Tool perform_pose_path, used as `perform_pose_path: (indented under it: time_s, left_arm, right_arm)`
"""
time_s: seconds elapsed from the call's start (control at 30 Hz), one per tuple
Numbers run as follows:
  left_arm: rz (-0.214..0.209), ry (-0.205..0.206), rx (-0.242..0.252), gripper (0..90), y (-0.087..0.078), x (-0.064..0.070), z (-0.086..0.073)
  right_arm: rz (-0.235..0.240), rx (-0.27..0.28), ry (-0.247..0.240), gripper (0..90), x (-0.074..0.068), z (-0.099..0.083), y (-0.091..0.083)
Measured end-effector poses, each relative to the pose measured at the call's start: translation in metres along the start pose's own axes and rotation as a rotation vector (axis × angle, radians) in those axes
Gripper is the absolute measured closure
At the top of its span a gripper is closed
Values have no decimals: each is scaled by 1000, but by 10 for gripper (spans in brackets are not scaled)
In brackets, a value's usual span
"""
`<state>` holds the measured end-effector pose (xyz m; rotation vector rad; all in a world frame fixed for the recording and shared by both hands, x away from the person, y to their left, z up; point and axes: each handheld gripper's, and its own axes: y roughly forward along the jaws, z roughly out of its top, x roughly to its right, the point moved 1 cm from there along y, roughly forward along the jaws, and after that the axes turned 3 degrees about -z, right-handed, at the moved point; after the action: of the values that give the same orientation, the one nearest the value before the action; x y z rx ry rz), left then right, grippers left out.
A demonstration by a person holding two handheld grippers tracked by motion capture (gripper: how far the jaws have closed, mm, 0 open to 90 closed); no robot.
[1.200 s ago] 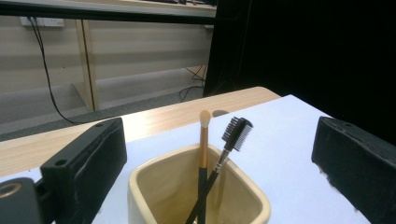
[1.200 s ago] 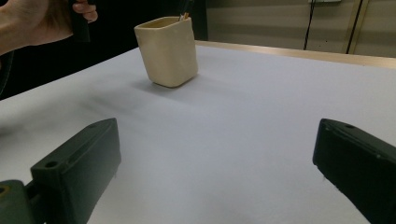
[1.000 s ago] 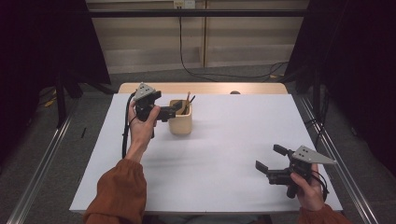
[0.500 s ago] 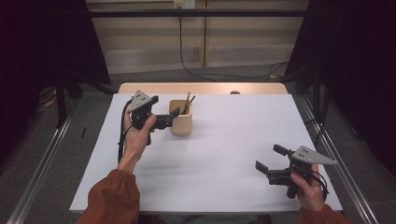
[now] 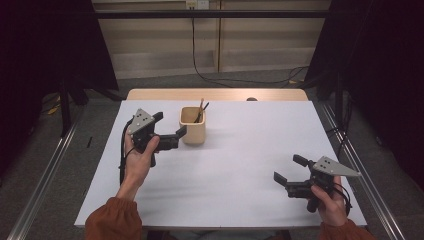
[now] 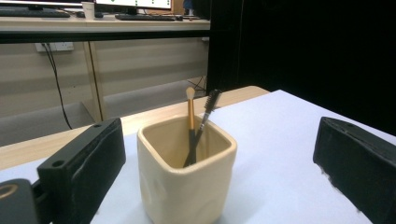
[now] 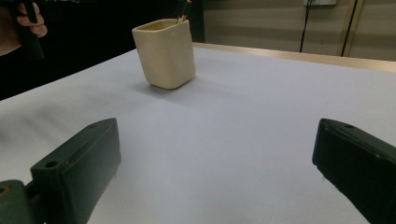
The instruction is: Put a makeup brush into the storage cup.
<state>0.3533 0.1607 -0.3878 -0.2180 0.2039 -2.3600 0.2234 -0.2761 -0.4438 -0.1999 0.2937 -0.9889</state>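
Two slim brushes (image 6: 196, 126) stand in a squarish, glossy cream cup (image 5: 193, 126); both grippers' blocky black jaws gape apart.

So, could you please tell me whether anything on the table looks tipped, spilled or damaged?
Nothing stands out. The cream cup stands upright on the white table cover, with a small brush and a dark wand leaning inside it. Its dented wall looks like its shape, not damage. Nothing has spilled.

I see my left tongs (image 6: 219, 186) spread wide around a cream cup (image 6: 187, 175) holding two brushes (image 6: 196, 123) on the surface (image 6: 285, 154).
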Motion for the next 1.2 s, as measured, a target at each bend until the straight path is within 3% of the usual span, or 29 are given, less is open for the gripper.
perform_pose_path:
  time_s: [0.2,0.3,0.53,0.67,0.87,1.0,1.2]
  left_arm:
    - [8,6,-15,22,-14,3,-8]
    - [1,-21,4,19,-21,3,-11]
    - [-4,6,2,22,-34,8,-17]
    - [32,0,4,22,-45,9,-18]
    - [37,0,1,20,-57,7,-24]
    - [54,-17,-10,23,-65,2,-31]
    - [80,-11,-20,24,-77,1,-44]
  right_arm:
    - [-1,1,1,5,0,0,0]
    - [-2,0,-1,5,0,0,0]
    - [-3,3,-1,5,0,0,-1]
    - [-4,2,0,4,0,0,-1]
    - [-6,4,0,5,0,0,-1]
    - [-6,-1,-3,5,0,0,0]
    - [-6,3,-6,5,-1,0,-1]
